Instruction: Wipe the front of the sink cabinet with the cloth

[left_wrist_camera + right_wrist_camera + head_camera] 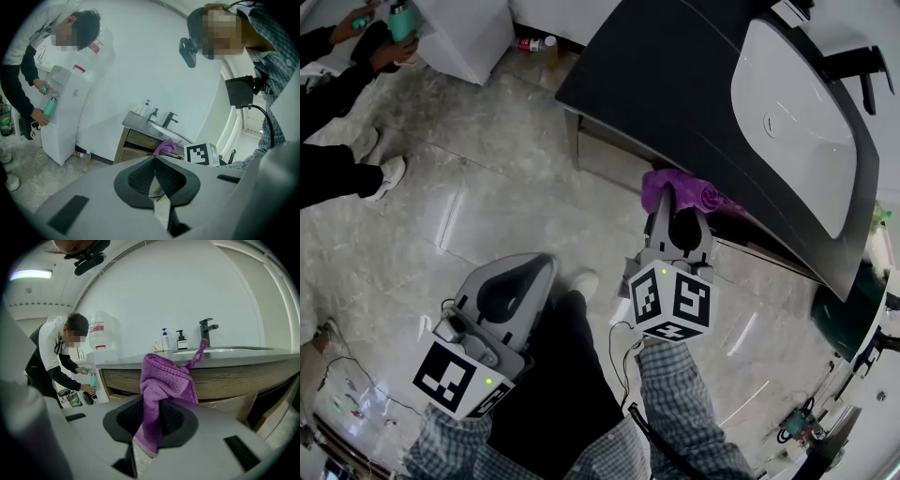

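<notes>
Now, the right gripper (152, 405) pinched the purple cloth (703, 194) between its jaws, up by the top front of the sink cabinet (605, 142), just under the dark tabletop (675, 84), centre of the head view. The left gripper (154, 164) hung at lower left, jaws pressed together on nothing.

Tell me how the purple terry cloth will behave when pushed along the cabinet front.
Probably floppy: the purple terry cloth bunches and droops over the right tool, which is shut on it. Likely light, since a pinched fold carries it. Its looped pile should drag rather than slide on the wooden cabinet front.
</notes>
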### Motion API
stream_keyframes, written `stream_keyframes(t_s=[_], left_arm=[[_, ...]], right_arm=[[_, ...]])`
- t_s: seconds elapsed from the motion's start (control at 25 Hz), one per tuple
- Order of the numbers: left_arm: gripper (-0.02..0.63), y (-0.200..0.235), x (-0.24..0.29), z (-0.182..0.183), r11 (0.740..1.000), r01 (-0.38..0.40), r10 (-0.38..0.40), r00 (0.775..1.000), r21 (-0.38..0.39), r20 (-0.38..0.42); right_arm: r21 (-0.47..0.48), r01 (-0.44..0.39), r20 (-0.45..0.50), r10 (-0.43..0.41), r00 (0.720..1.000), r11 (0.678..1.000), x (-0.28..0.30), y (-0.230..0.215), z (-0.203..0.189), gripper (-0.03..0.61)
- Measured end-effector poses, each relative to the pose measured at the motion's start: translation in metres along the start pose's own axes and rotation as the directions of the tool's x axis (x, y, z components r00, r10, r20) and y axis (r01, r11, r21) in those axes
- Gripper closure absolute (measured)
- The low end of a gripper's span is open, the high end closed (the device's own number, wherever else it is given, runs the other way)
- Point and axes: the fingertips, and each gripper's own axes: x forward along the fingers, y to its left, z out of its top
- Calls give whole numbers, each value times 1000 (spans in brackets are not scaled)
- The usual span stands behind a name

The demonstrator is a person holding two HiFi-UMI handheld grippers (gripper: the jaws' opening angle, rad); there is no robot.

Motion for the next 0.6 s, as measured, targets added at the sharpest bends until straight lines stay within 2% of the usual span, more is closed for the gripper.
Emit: stream_keyframes(t_s=[0.6], left_arm=[[603, 38, -33, 3, 996, -81, 82, 996, -27, 36]], right_arm=[[-27, -134, -3, 134, 991, 991, 29, 75, 2, 506]])
